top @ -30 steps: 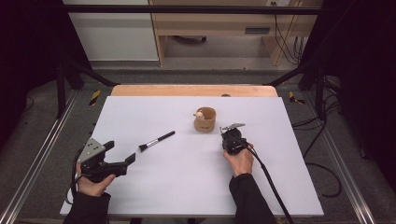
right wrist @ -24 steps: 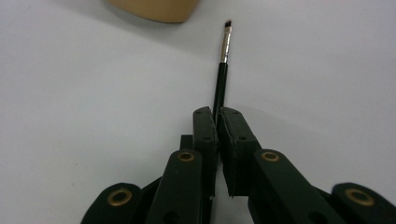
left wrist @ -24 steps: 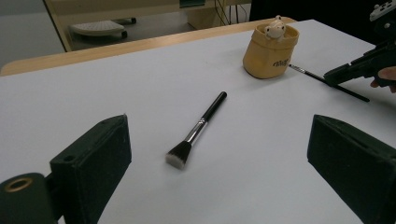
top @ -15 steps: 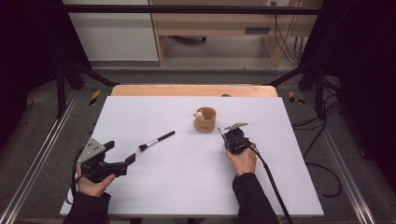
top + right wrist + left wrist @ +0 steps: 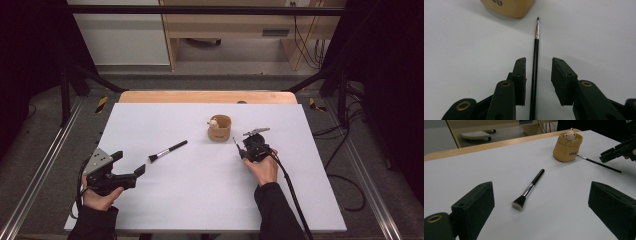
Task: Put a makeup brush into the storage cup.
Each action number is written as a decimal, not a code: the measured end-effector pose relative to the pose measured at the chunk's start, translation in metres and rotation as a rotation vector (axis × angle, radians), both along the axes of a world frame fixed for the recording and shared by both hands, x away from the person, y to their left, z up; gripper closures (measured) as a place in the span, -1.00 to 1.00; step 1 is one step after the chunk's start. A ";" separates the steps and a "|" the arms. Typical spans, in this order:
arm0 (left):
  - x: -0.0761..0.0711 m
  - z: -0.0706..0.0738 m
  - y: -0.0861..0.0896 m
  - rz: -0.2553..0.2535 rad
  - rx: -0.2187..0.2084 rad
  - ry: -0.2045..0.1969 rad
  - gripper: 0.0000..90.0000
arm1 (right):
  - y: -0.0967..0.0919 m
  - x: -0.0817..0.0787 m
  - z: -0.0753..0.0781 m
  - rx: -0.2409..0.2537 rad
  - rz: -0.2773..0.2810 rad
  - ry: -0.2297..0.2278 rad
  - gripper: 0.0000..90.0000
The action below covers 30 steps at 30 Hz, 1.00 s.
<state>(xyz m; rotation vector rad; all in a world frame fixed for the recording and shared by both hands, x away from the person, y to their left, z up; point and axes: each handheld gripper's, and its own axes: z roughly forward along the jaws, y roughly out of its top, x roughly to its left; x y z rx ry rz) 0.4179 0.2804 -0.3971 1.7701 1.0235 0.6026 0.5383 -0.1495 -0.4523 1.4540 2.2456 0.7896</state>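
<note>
1. The right gripper [image 5: 239, 146] is low over the white table [image 5: 200, 200], just beside the tan cup [image 5: 220, 128]. Its jaws have just been opening; they now stand a little apart.
2. The thin black brush [image 5: 534, 67] lies between these jaws on the table. The pads do not press it. Its fine tip points at the foot of the cup and ends just short of it.
3. The cup carries dark writing low on its side, too small to read. A small pale figure [image 5: 569, 134] looks out of the top.
4. The left gripper [image 5: 129, 167] is held near the left front edge, jaws spread wide, with nothing between them.
5. The thick brush [image 5: 167, 151], with a black handle and a silver collar, lies well left of the cup.
</note>
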 end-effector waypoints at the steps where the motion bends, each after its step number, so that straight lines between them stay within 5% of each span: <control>1: 0.000 0.000 0.000 0.000 0.000 0.001 -0.87 | -0.001 0.001 0.001 -0.015 0.004 0.012 0.42; 8: 0.000 0.000 0.000 -0.003 0.003 0.002 -0.87 | 0.003 0.010 0.012 -0.065 0.054 0.061 0.38; 16: 0.000 0.000 0.001 -0.005 0.002 0.002 -0.87 | 0.015 0.022 0.011 -0.150 0.102 0.167 0.44; 30: 0.001 0.000 0.001 -0.006 0.005 0.005 -0.87 | 0.015 0.026 0.002 -0.181 0.120 0.247 0.71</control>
